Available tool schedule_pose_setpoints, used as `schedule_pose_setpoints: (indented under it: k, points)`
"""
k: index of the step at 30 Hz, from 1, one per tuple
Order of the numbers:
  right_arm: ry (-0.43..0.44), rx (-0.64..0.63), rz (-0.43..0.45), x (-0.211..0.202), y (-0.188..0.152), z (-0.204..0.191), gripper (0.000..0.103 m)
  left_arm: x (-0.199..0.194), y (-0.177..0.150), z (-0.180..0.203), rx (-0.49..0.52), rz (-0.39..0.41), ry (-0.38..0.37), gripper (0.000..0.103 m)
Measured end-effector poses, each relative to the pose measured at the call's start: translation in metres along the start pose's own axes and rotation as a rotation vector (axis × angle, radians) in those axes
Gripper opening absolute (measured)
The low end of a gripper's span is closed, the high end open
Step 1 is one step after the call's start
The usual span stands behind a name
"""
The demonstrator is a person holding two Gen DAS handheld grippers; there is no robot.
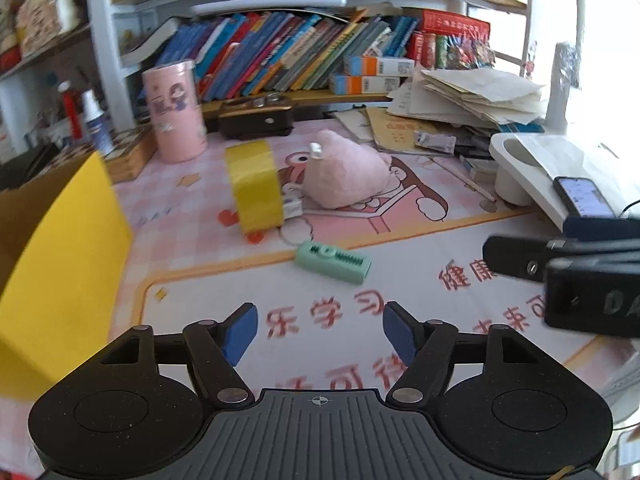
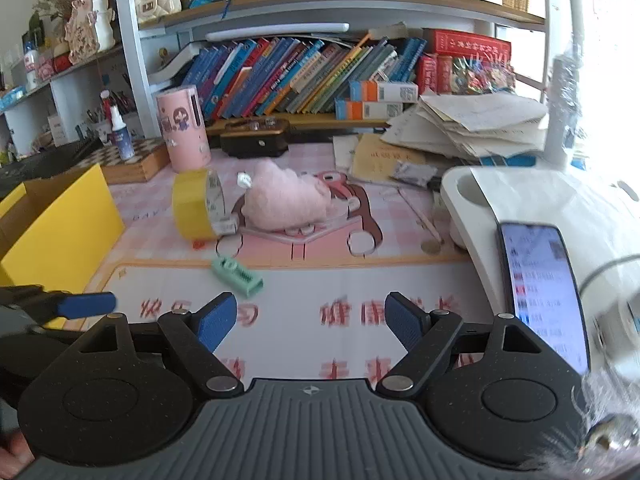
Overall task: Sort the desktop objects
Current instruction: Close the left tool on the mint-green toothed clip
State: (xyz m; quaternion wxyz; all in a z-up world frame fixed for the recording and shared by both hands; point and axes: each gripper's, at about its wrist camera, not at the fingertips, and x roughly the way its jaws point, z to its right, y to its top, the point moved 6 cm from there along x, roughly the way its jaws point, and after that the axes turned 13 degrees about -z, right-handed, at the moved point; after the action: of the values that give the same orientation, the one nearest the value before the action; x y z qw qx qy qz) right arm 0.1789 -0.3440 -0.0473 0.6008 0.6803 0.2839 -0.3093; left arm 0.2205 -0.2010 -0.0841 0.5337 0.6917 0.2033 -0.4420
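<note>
We have both grippers over the near part of the table [image 1: 208,196], and nothing is picked up yet. The left gripper [image 1: 320,334] has its jaws spread with only the printed mat between them; the right gripper [image 2: 308,326] is spread and empty as well.

The things to sort lie ahead on the mat: a small green stapler [image 1: 333,267] lying flat and nearest us, a yellow tape roll [image 1: 255,184] standing on edge beyond it, and a pink plush toy [image 1: 346,174] just right of the roll. A yellow box [image 1: 68,256] stands open at the left edge, likely where they go.

We judge the stapler the sensible first pick. To do it well, we should bring one gripper forward until the stapler sits squarely between the pads, line the jaws across its narrow sides rather than its length, and come low so the pads catch its body. The other gripper should stay clear; the two are close already.
</note>
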Motion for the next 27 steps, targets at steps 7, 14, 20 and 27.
schedule_pose_setpoints:
  k: [7, 14, 20, 27]
  points:
    - [0.014, -0.025, 0.001, 0.016, 0.020, 0.014, 0.080, 0.049, 0.025, 0.008, 0.081, -0.029, -0.015, 0.074]
    - [0.005, -0.017, -0.027, 0.033, 0.029, 0.032, 0.080, 0.084, 0.041, 0.004, 0.084, -0.063, -0.045, 0.074]
    - [-0.003, -0.010, -0.034, 0.042, 0.036, 0.041, 0.080, 0.099, 0.048, -0.001, 0.055, -0.064, -0.060, 0.078]
    - [0.000, -0.012, -0.045, 0.051, 0.042, 0.044, 0.080, 0.098, 0.049, 0.002, 0.073, -0.060, -0.070, 0.070]
